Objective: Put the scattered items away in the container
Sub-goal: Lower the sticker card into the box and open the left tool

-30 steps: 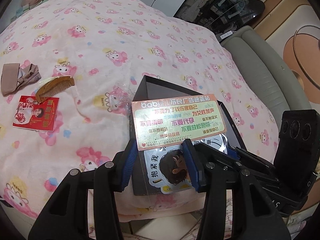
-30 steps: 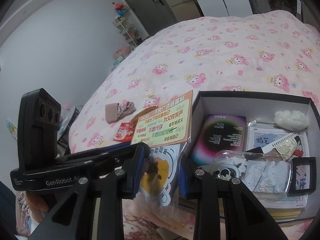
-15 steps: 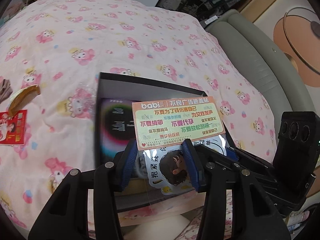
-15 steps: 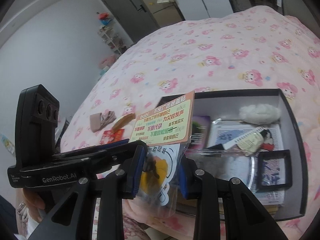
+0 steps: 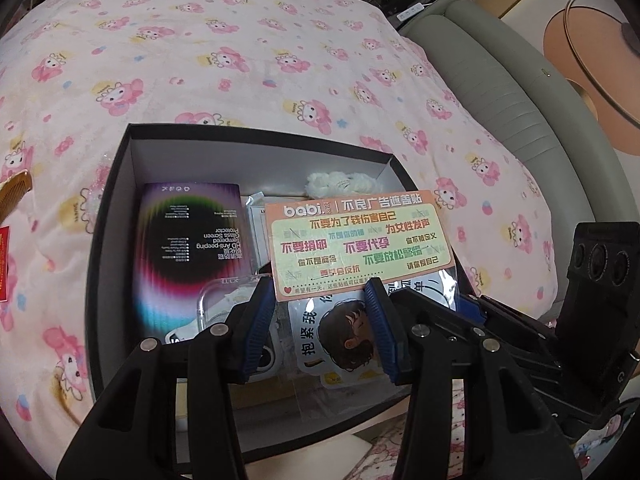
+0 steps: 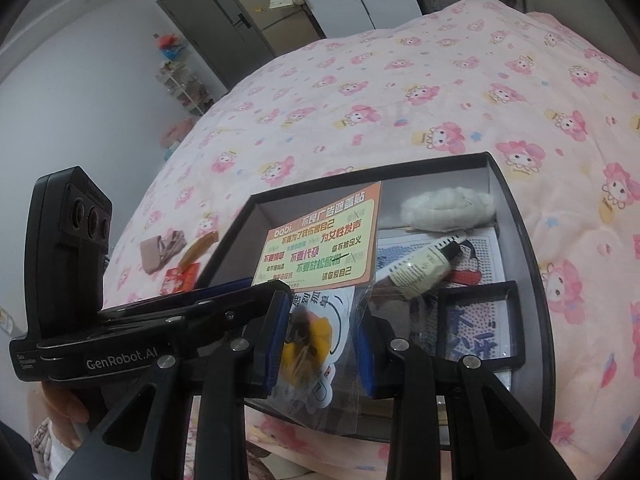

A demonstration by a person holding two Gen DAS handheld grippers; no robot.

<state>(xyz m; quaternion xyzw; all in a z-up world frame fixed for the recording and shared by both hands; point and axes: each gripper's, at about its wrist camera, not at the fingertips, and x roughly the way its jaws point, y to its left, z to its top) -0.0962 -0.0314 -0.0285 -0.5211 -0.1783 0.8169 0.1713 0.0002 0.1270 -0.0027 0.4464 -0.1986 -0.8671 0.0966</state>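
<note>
Both my hand-held grippers are clamped on the same sticker pack (image 5: 352, 252), a clear sleeve with an orange-green header card. My left hand-held gripper (image 5: 320, 320) pinches it across the lower part, blue pads pressing each side. My right hand-held gripper (image 6: 320, 336) grips the crinkled plastic bottom edge, and the sleeve buckles between its pads.

Change from a second ago: the pack was beside the black box (image 5: 104, 216), mostly over the pink bedspread (image 5: 240, 60). Now it hangs over the open box, in the middle of the left wrist frame. The box interior has come fully into view. The comb (image 5: 14, 192) and red card (image 5: 3, 264) have slid to the far left edge of that frame.

Inside the box:
- screen protector pack (image 5: 188, 240), left
- white fluffy item (image 6: 448, 208), far corner
- small tube (image 6: 424, 268), centre
- black framed tile (image 6: 480, 320), lower right in the right wrist view

Comb, red card and a beige cloth (image 6: 160, 250) are still out on the bed, at centre left of the right wrist frame. The grip width looks unchanged on both sides.
</note>
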